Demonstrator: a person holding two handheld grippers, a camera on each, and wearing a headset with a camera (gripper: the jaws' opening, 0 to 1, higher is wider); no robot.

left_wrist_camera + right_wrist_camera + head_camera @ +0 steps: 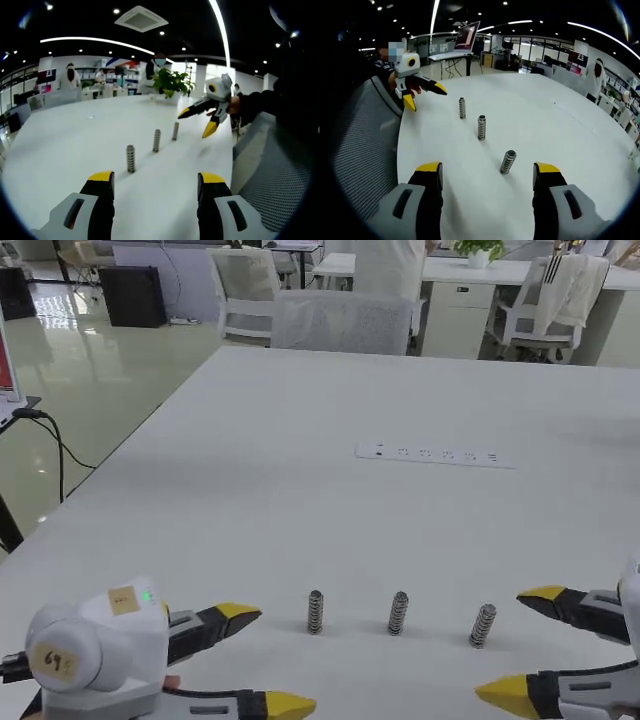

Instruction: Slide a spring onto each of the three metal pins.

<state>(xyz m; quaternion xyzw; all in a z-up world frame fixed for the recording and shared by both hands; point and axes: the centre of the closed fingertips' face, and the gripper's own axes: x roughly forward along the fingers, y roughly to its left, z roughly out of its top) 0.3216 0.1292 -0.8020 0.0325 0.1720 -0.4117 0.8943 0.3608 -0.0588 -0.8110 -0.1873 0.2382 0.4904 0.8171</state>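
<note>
Left gripper sits at the bottom left of the head view, grey body, black jaws with yellow tips, jaws spread wide, holding nothing. Right gripper is at the bottom right, same build, jaws also spread and holding nothing. Both hover low over the white bench, tips pointing inward at each other.

Between them three springs stand in a row near the front edge: left spring, middle spring, right spring. Each is a short silver coil, tight windings, upright on the bench. They are evenly spaced and apart from each other, and none touches a jaw. The right spring leans slightly. In the right gripper view its top looks dark and hollow. Cannot tell whether a pin runs inside any of the coils.

In the left gripper view the left spring lies just ahead of the spread jaws, a little left of centre, with the row running away toward the right gripper. In the right gripper view the right spring stands just ahead, between the jaw tips.

A white power strip lies flat further back on the bench, well apart from the springs.
</note>
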